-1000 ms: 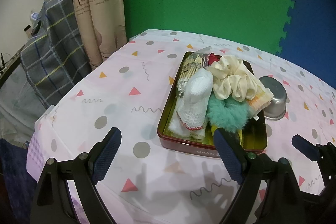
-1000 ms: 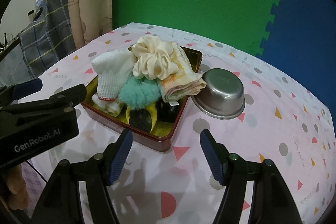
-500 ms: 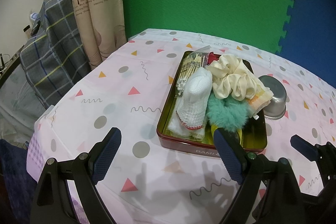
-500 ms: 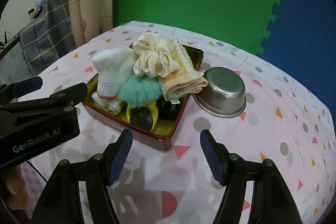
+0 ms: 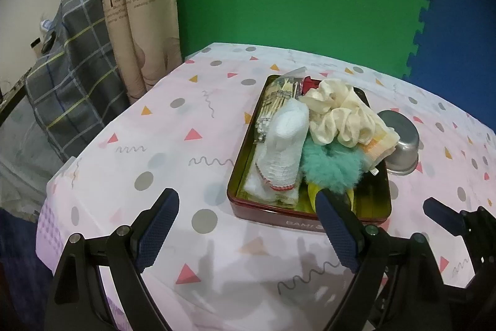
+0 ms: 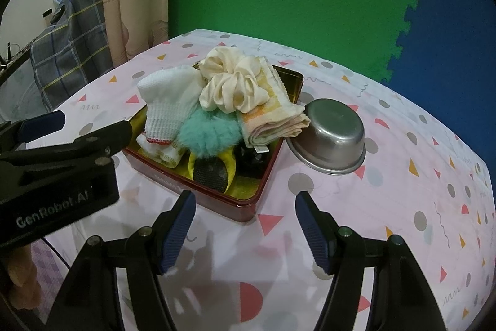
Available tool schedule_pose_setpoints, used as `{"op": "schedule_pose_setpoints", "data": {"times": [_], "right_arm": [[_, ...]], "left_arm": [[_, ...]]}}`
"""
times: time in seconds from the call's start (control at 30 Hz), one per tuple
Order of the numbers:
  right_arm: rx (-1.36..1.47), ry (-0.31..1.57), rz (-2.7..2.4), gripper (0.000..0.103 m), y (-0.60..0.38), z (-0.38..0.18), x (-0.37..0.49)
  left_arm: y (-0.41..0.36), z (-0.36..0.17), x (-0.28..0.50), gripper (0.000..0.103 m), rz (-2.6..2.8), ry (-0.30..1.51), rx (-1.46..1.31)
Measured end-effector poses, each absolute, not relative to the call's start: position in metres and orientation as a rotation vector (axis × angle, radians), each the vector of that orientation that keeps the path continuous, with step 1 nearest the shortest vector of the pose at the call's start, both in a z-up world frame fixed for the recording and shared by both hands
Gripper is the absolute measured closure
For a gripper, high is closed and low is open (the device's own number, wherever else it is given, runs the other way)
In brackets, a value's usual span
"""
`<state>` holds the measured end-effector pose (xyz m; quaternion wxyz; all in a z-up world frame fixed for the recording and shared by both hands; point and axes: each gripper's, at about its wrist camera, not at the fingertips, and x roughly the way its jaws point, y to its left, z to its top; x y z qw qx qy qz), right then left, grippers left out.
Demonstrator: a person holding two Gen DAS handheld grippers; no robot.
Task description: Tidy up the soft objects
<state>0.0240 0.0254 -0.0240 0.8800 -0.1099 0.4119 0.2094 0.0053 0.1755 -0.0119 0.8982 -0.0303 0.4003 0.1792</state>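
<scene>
Because the soft things are heaped above the rim of the red tin (image 6: 248, 207) on the counter (image 5: 130, 145), we judge that pulling one could drag its neighbours out or shift the tin against the steel bowl (image 6: 328, 138). Largest is the folded towel (image 6: 272, 120), then the white sock (image 5: 285, 145), cream scrunchie (image 6: 232, 82) and teal puff (image 6: 207, 135). Our left tool (image 5: 248, 225) and right tool (image 6: 245, 225) hover wide open, empty.

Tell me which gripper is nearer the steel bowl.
Right. The right gripper hovers open just in front of the bowl, slightly to its left; the left gripper, also open, sits farther left, before the tin's near-left corner.
</scene>
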Motion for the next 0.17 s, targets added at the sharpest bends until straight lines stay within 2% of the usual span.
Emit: {"op": "schedule_pose_setpoints", "data": {"times": [0.17], "right_arm": [[-0.236, 0.855, 0.435, 0.034, 0.0270, -0.0234, 0.0238]], "left_arm": [[0.1738, -0.0083, 0.0050, 0.015, 0.374, 0.823, -0.053]]}}
